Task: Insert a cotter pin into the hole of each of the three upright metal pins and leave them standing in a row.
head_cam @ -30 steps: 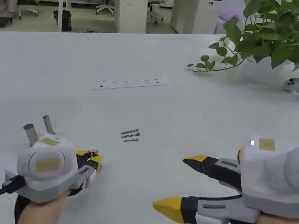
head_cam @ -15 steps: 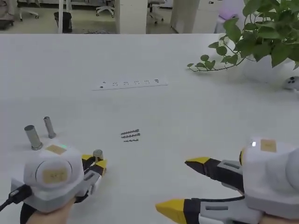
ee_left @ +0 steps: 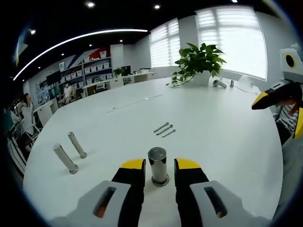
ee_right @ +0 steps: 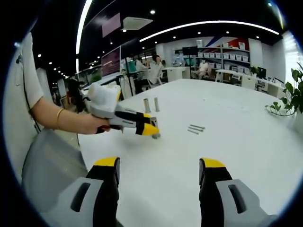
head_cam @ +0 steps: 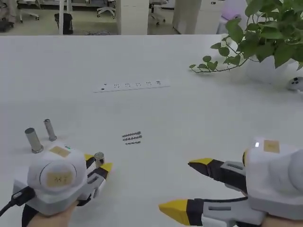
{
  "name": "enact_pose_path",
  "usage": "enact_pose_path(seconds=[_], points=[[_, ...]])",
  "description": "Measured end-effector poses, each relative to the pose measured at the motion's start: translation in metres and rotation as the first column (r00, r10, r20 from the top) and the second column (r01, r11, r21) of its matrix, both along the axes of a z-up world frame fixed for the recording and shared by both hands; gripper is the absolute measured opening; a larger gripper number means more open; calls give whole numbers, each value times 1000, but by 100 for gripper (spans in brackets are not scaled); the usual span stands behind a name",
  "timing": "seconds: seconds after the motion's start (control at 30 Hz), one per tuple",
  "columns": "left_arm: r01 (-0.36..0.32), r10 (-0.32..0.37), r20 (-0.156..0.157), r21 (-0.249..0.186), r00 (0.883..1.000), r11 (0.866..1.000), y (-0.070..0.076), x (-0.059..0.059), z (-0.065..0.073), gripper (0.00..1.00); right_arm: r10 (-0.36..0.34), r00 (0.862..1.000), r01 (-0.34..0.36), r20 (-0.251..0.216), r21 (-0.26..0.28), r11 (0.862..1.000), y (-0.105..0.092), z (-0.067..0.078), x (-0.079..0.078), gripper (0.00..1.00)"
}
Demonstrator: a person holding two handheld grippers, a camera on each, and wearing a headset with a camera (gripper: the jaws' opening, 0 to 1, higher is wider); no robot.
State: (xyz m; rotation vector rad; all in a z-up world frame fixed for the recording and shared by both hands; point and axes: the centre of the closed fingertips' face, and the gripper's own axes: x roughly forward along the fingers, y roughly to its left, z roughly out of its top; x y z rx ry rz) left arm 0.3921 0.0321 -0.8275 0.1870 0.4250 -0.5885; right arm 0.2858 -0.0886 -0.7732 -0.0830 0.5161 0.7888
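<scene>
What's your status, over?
Left hand-held gripper open, straddling upright metal pin. Right hand-held gripper open, empty. Three cotter pins lie loose, uninserted. Nothing blocking them.

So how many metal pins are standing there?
3. One metal pin and a second stand together at left; the third stands between the left gripper's jaws.

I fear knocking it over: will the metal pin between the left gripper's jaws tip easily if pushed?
Probably: the metal pin stands tall on a narrow base. Once down, its round body would likely roll. Shiny surface, maybe slippery.
</scene>
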Motion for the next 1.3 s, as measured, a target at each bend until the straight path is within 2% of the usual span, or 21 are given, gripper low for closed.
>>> enact_pose_path(seconds=[0.07,0.13,0.3,0.4,0.57,0.83,1.03,1.13,1.3], points=[[4,-4,-2,-5,1000,1000,1,-1,1,28,-6,1000,6,2,1,1000,-1,1,2,66],[5,-6,-17,-27,1000,1000,2,-5,5,32,-9,1000,10,16,-37,999,-6,1,6,63],[0,-1,-31,-52,1000,999,10,-9,11,38,-8,1000,9,24,-62,998,-9,3,16,53],[8,-10,-26,-53,1000,999,13,-15,16,43,-16,999,18,28,-58,998,-11,6,26,48],[20,-21,-18,-61,1000,998,18,-21,25,48,-9,999,13,45,-90,996,-13,9,42,42],[49,-49,-10,-60,999,997,27,-35,34,60,0,999,5,38,-122,992,-13,10,66,34],[56,-57,-4,-60,998,997,35,-44,41,68,35,999,-29,36,-166,986,-7,8,84,32],[55,-55,5,-61,998,997,40,-47,45,71,60,997,-50,39,-214,976,-6,3,93,30],[52,-53,-11,-83,999,995,44,-54,47,80,89,996,-79,26,-258,963,-4,-6,109,25]])
